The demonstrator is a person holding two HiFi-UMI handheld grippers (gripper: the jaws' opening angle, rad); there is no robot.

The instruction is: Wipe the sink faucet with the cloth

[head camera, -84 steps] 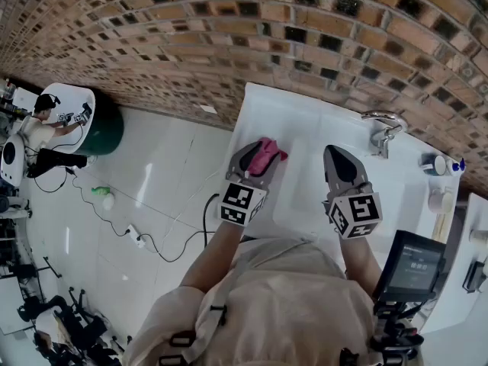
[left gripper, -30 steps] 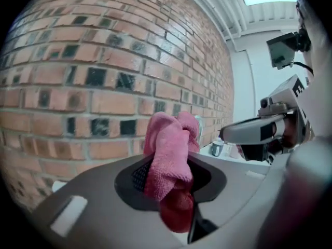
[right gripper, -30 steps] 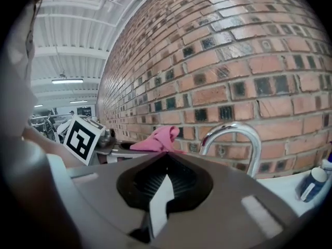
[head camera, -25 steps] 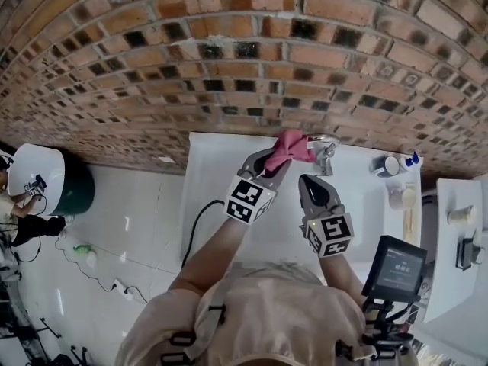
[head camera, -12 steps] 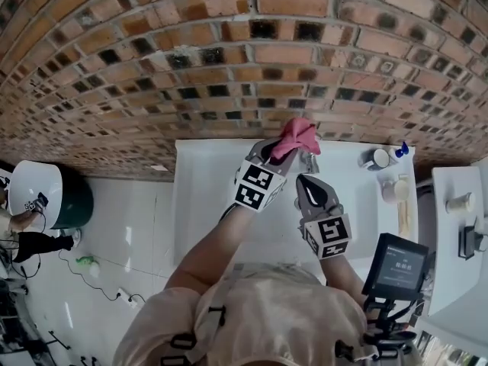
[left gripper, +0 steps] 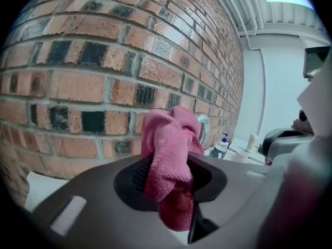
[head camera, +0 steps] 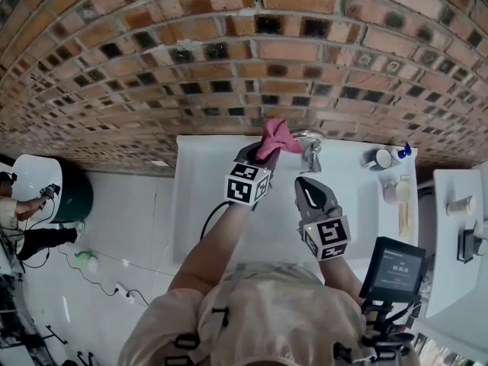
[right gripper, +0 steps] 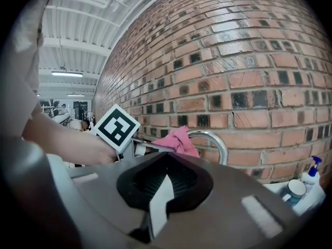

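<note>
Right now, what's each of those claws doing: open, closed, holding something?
Left gripper: closed on the pink cloth.
Right gripper: closed, holding nothing.

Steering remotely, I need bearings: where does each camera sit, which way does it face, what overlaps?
Head view: on the head, steeply down at the sink; forearms, left gripper, right gripper.
Left gripper view: rides that gripper, faces the brick wall; jaws clamp the pink cloth.
Right gripper view: rides that gripper, faces the faucet; own jaws, person's left hand.
Shared: all show pink cloth and faucet.
</note>
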